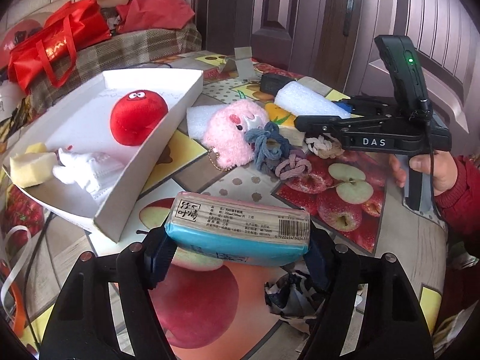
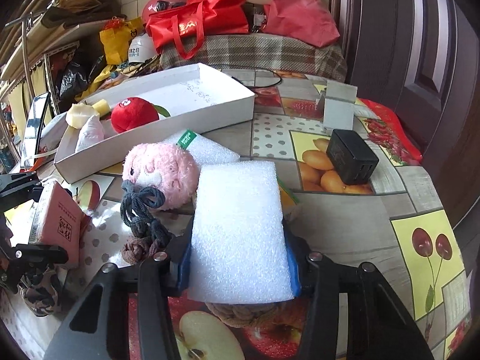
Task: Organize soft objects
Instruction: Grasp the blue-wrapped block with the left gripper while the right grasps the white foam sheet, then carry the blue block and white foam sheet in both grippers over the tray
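Note:
My left gripper (image 1: 237, 255) is shut on a tissue pack (image 1: 240, 225), pink on top and blue at the side, held above the table near the white tray (image 1: 156, 147). The tray holds a red plush apple (image 1: 136, 117), a yellow sponge (image 1: 30, 168) and a white cloth (image 1: 84, 171). My right gripper (image 2: 240, 261) is shut on a white foam block (image 2: 240, 231). A pink plush toy (image 2: 165, 174), a second foam piece (image 2: 207, 150) and knotted grey and mauve hair ties (image 2: 141, 213) lie on the table next to it.
A black charger (image 2: 351, 162) and a grey stand (image 2: 339, 108) sit at the table's far right. A leopard-print scrunchie (image 1: 291, 294) lies under the left gripper. Red bags (image 2: 198, 21) are piled on a plaid-covered seat behind the table. A door stands at right.

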`<state>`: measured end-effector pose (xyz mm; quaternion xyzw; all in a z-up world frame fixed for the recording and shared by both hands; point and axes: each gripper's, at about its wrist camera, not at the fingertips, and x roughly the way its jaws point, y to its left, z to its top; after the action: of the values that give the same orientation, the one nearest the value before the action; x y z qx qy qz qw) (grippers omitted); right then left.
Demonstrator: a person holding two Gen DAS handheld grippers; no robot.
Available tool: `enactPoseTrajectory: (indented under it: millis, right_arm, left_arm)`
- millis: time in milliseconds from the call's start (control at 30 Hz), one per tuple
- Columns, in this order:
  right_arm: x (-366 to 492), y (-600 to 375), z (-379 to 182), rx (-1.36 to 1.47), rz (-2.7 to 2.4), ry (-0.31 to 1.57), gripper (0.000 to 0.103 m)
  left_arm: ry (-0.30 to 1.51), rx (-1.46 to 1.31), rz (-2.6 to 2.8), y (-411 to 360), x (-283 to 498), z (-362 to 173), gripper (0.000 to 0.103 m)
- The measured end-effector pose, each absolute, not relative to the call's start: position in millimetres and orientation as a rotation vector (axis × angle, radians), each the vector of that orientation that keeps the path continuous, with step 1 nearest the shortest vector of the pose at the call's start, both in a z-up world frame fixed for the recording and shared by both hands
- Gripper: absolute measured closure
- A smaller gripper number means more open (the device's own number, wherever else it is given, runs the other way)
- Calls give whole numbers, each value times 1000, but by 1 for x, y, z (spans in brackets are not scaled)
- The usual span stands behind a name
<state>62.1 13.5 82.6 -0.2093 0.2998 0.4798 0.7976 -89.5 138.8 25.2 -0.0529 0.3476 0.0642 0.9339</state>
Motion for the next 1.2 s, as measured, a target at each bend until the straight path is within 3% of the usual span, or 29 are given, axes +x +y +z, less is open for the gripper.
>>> enactPoseTrajectory:
  millis: [300, 1200]
  right_arm:
    - [44, -27, 112, -286, 954, 381, 54]
    - [-3, 74, 96, -432, 1145, 421, 54]
  left_arm:
    - [372, -30, 541, 138, -148, 56, 29]
    - [399, -165, 752, 206, -124, 49, 28]
